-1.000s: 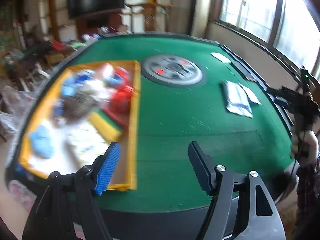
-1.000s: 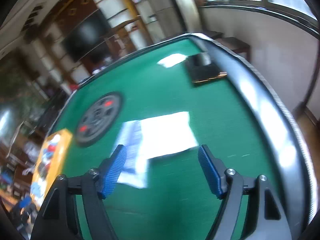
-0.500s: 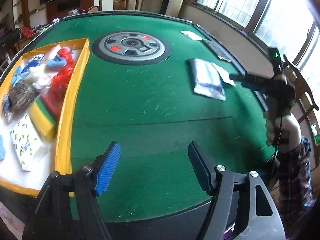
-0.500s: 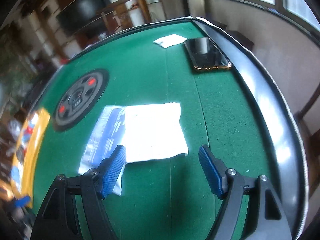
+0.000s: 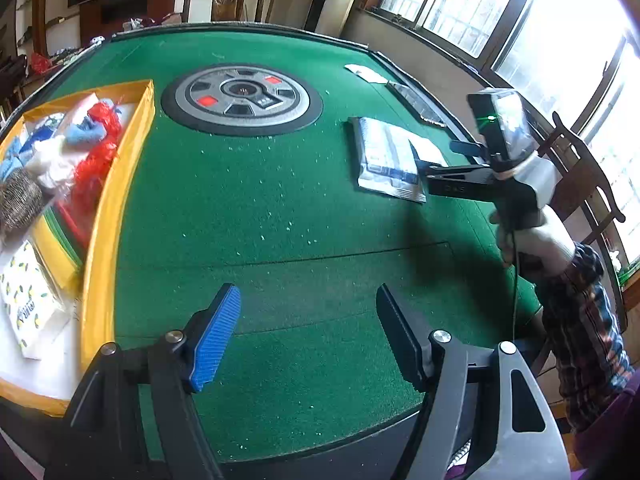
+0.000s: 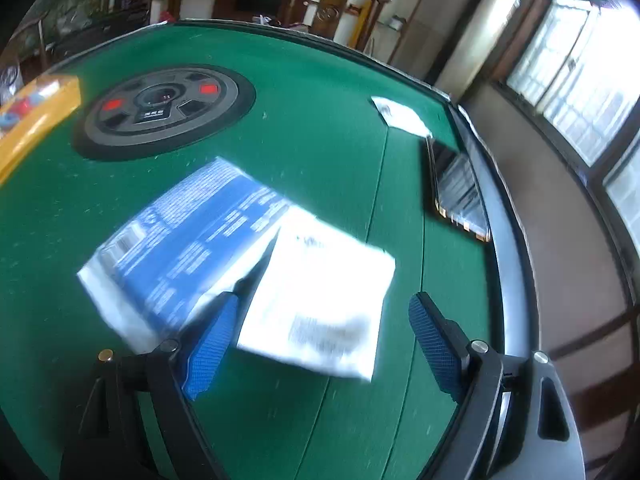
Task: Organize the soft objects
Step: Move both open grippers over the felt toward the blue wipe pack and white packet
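A flat blue-and-white soft packet (image 5: 384,156) lies on the green table, with a white sheet (image 6: 320,304) overlapping its right side. My right gripper (image 6: 320,336) is open, low over the near edge of the white sheet; it also shows in the left wrist view (image 5: 436,160), at the packet's right edge. My left gripper (image 5: 308,332) is open and empty over the table's near edge. A yellow tray (image 5: 116,184) at the left holds several soft things: a red mesh, blue cloths, a sponge, a tissue pack.
A round grey hub (image 5: 240,98) with red buttons sits in the table's middle. A phone (image 6: 460,192) and a white card (image 6: 400,116) lie near the right rim. A wooden chair (image 5: 584,176) stands beyond the right edge.
My left gripper swung right, away from the tray, then steadied. My right gripper moved down and closer to the white sheet and packet. Both stayed open.
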